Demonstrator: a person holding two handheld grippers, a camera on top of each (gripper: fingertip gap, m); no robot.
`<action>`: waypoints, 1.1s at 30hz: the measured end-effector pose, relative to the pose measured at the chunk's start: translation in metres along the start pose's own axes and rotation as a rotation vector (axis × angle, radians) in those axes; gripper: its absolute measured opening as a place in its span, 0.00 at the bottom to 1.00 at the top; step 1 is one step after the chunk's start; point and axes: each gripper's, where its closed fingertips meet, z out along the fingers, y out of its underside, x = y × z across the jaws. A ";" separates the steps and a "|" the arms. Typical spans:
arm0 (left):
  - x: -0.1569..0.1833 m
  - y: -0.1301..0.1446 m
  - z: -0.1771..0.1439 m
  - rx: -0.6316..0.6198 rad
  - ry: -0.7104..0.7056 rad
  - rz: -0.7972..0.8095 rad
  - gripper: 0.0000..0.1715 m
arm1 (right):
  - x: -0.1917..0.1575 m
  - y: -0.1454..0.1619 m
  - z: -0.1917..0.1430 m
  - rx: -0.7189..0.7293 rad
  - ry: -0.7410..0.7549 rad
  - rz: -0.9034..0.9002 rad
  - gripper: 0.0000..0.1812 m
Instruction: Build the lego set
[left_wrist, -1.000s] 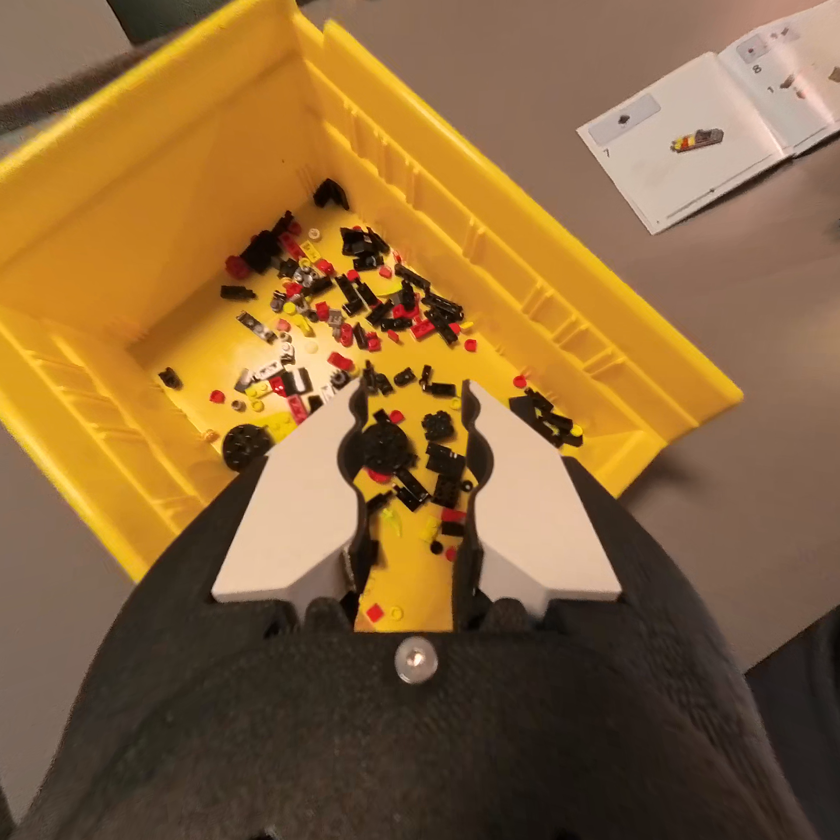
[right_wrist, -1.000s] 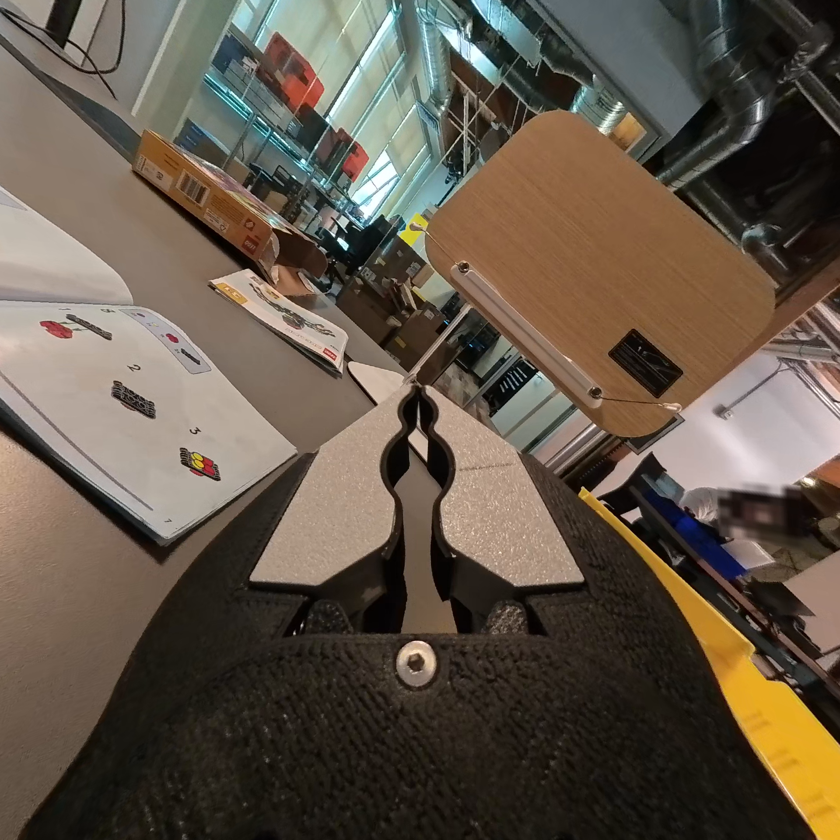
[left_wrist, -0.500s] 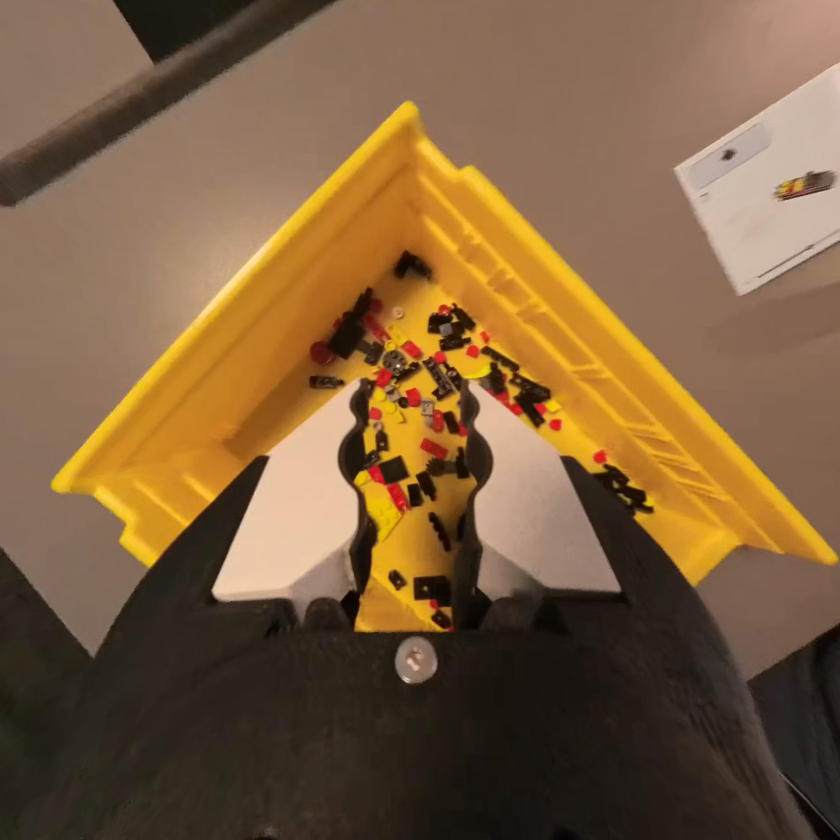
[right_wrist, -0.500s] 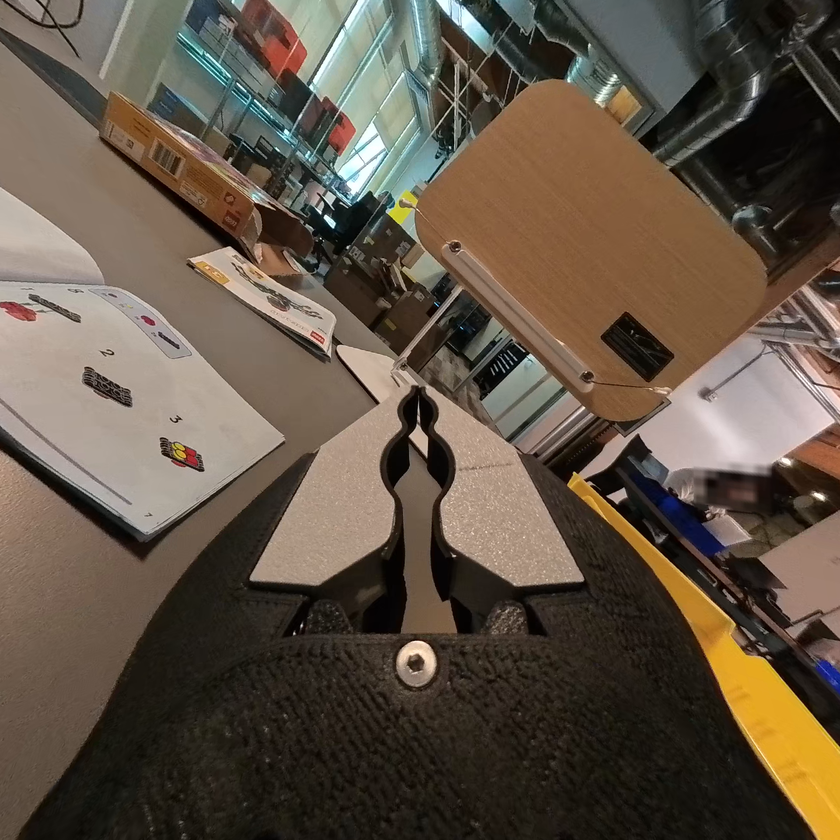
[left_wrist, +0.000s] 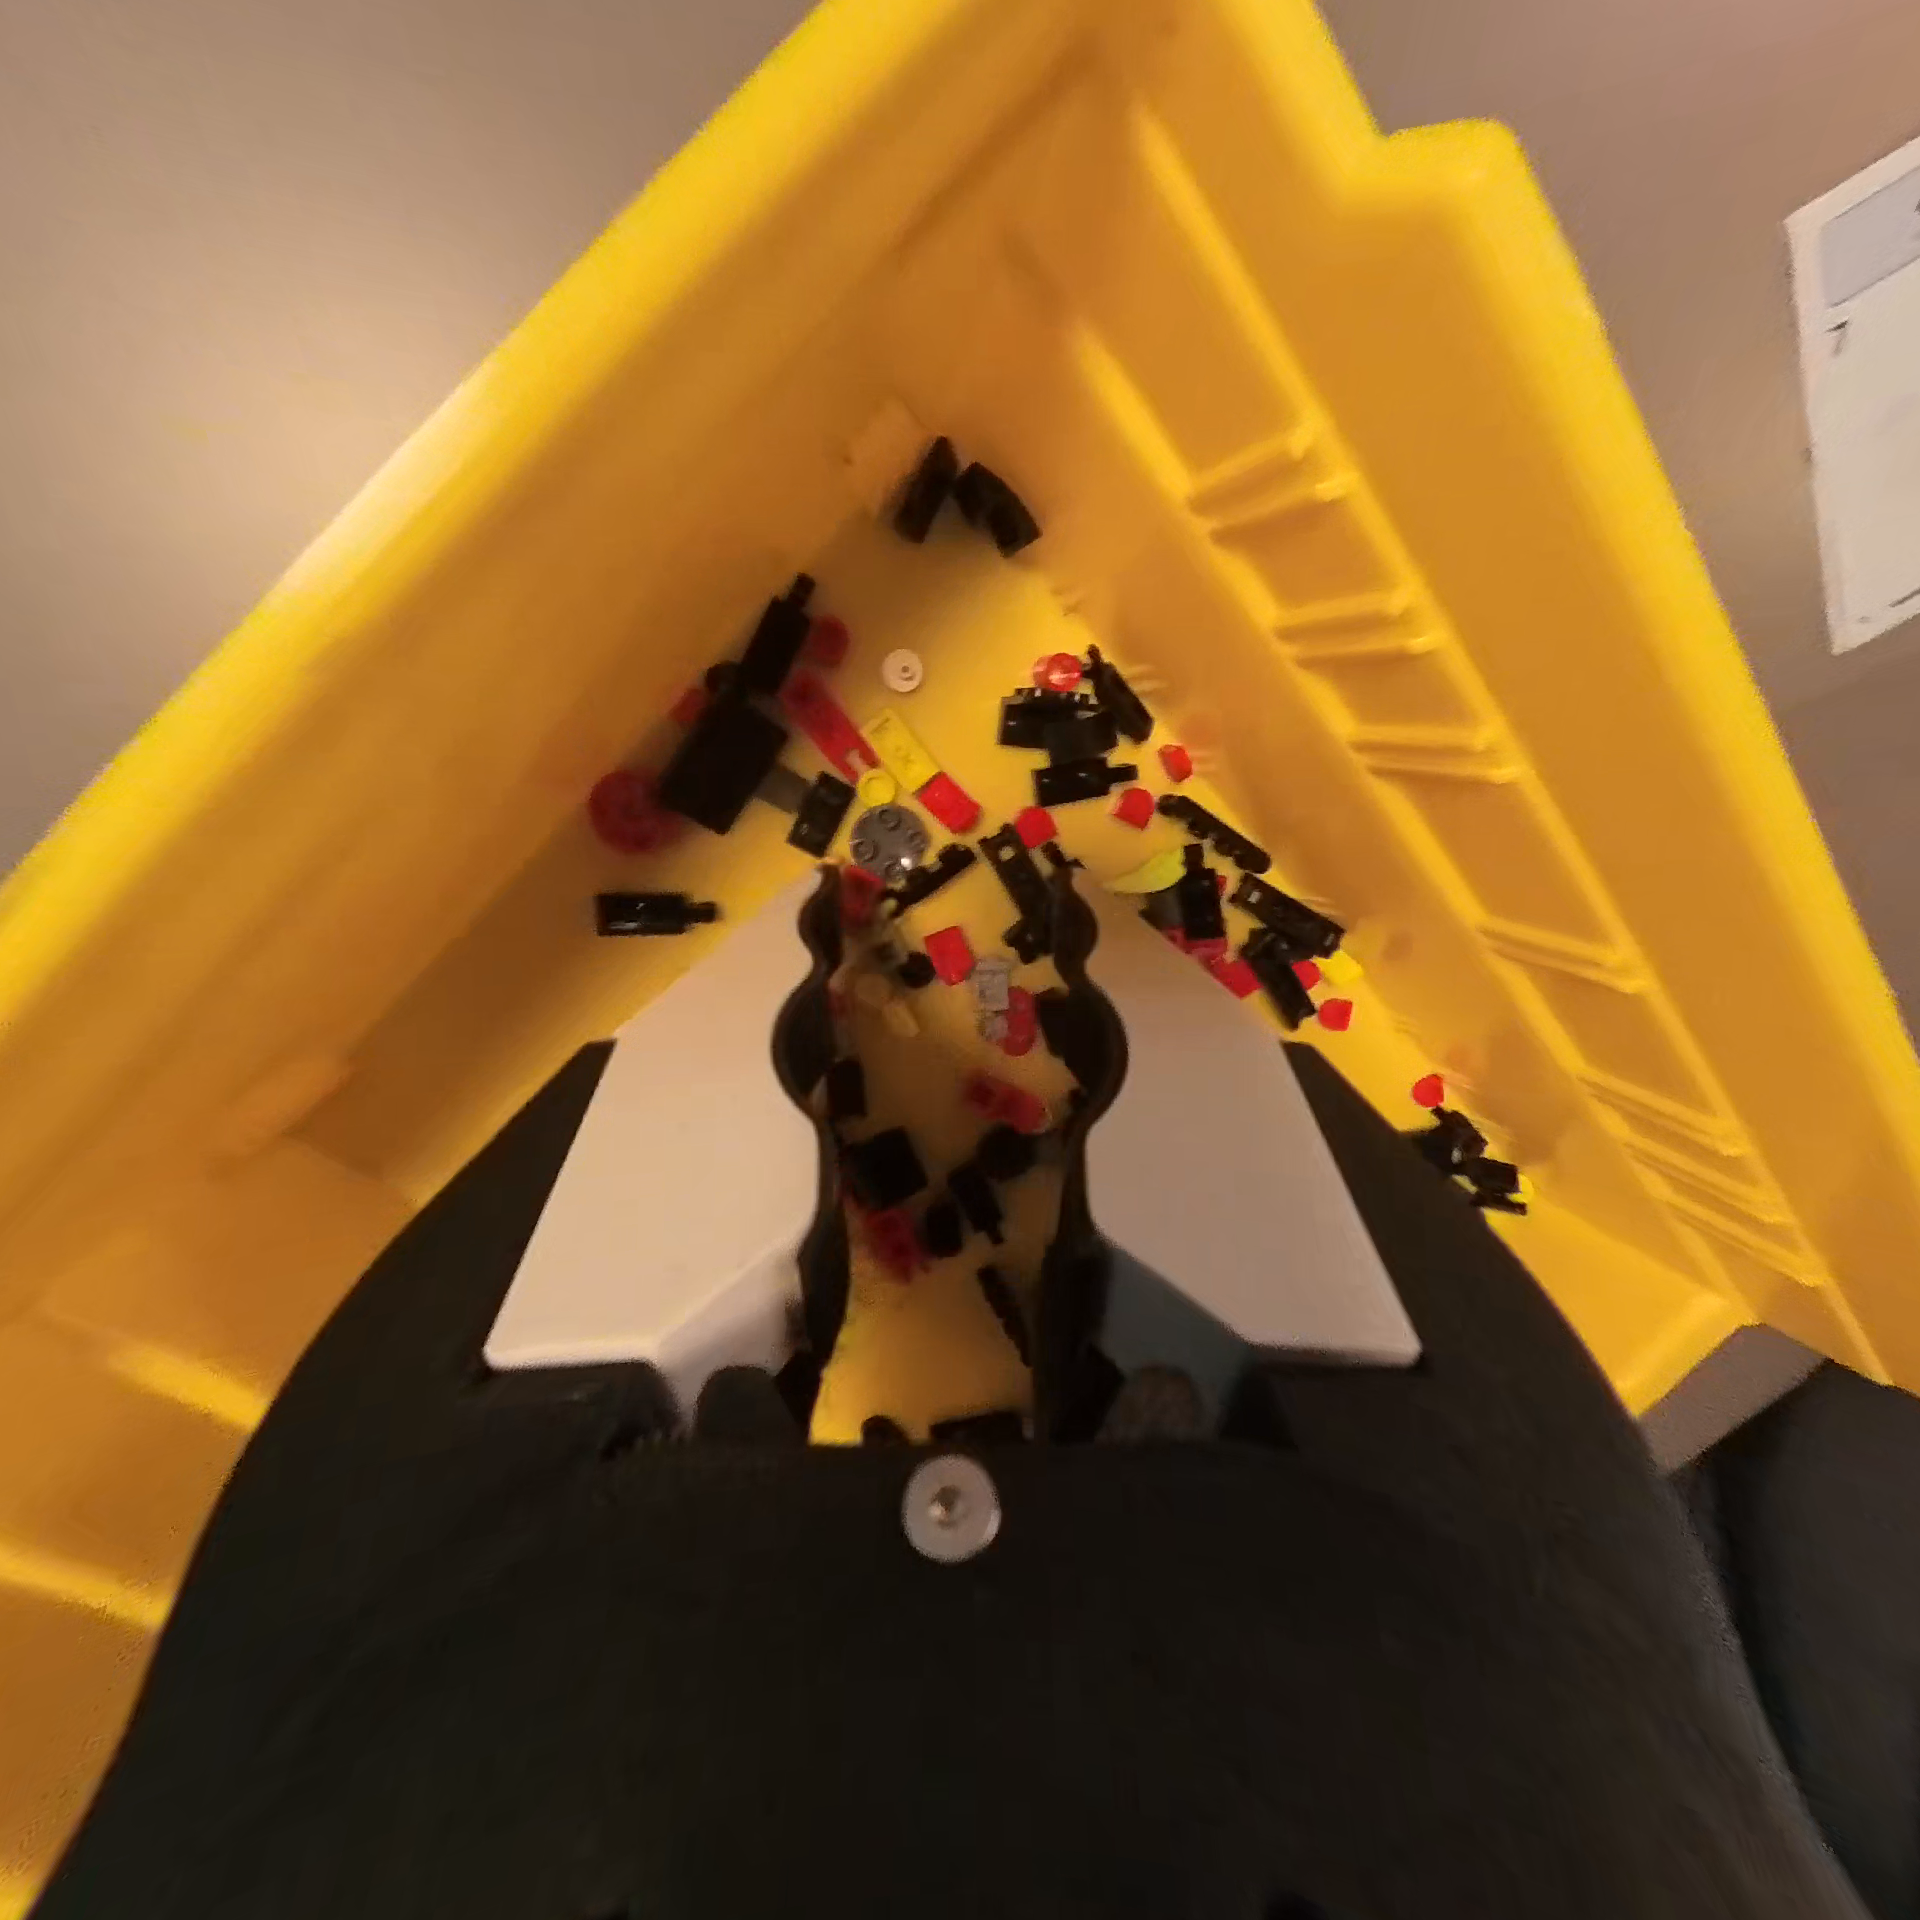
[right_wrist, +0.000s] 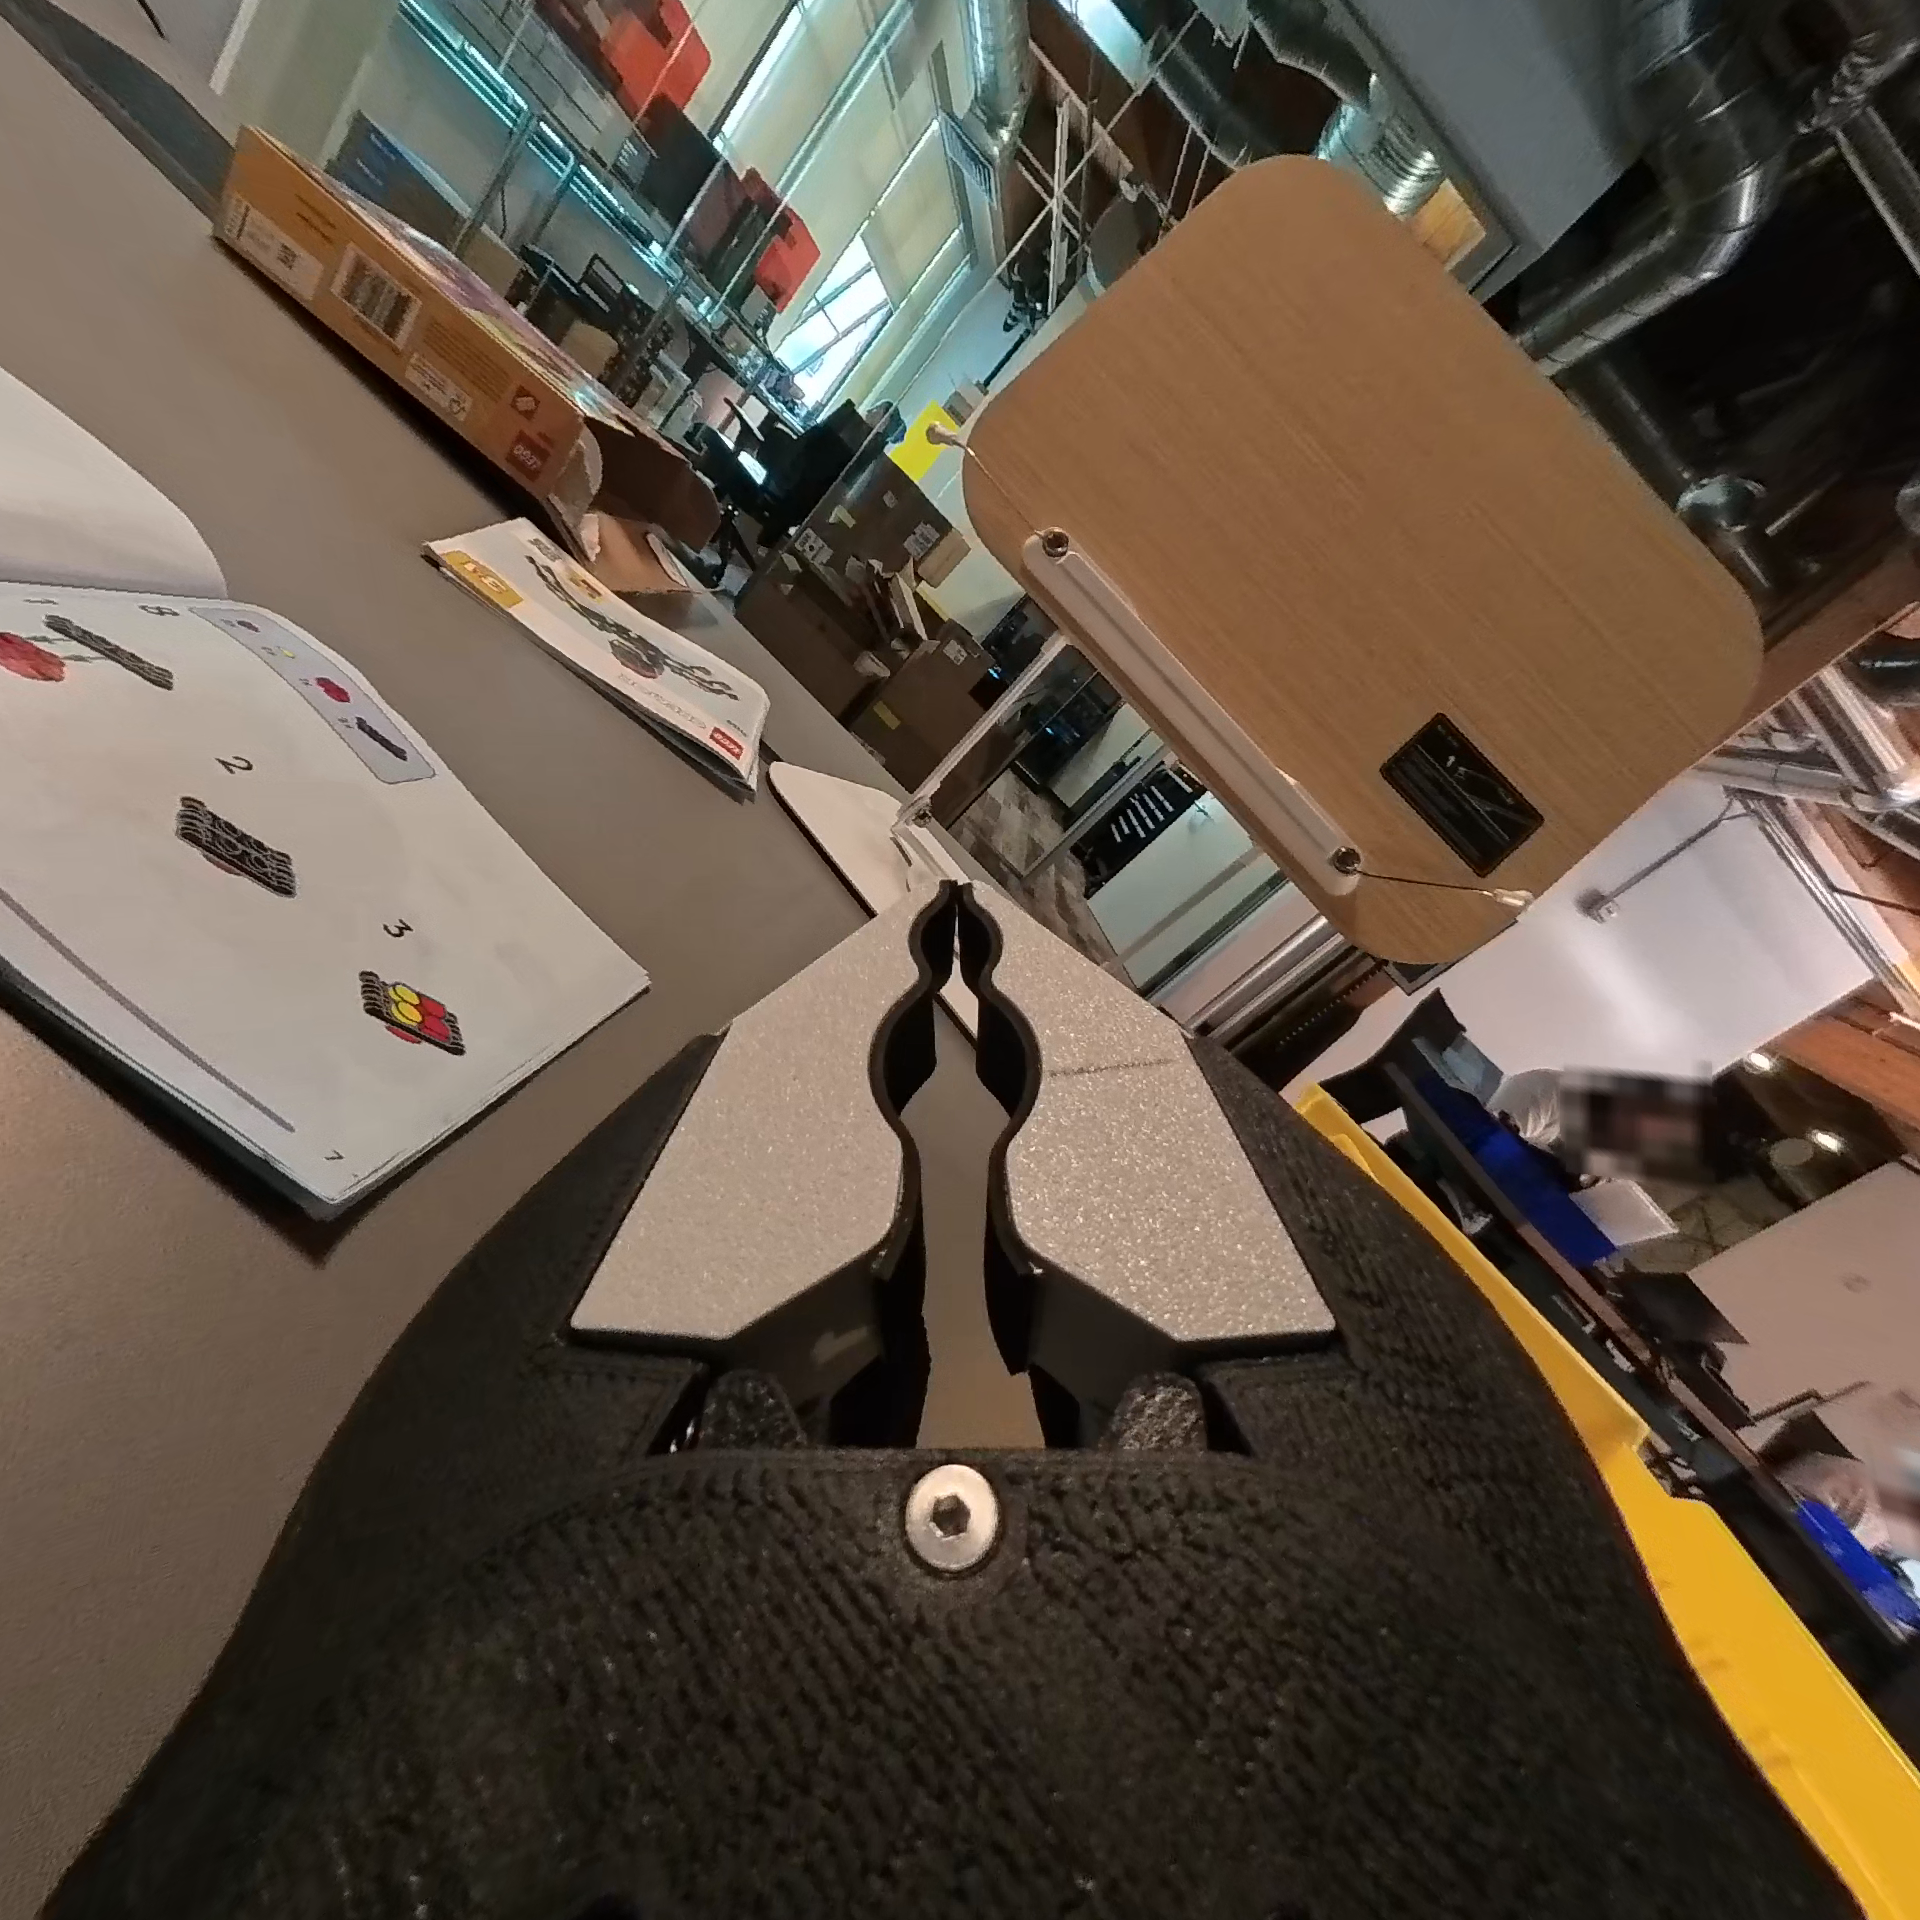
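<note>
While the left gripper (left_wrist: 945, 883) hangs wide over the bin (left_wrist: 520, 644), crowded bricks (left_wrist: 951, 951) risk a double pick; right gripper (right_wrist: 956, 904) sits pinched empty

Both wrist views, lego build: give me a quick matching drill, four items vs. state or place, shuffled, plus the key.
Items:
1. left gripper
2. right gripper
3. grey round plate
4. open instruction booklet

States/places:
A. flat on the table, left of the right gripper
B. fingertips together, nothing held
C. open, down inside the yellow bin
D. on the bin floor, just beyond the left gripper's tips

Pairs: 1-C, 2-B, 3-D, 4-A
</note>
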 end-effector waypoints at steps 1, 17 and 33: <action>0.000 0.000 0.000 -0.002 -0.006 -0.006 0.23 | 0.000 0.000 0.000 0.000 -0.001 -0.002 0.00; -0.048 0.029 -0.004 -0.072 -0.121 -0.254 0.16 | -0.001 -0.002 0.000 0.010 -0.006 0.002 0.00; -0.044 0.005 -0.034 0.058 -0.476 0.064 0.04 | -0.002 -0.006 -0.002 0.032 -0.011 0.008 0.00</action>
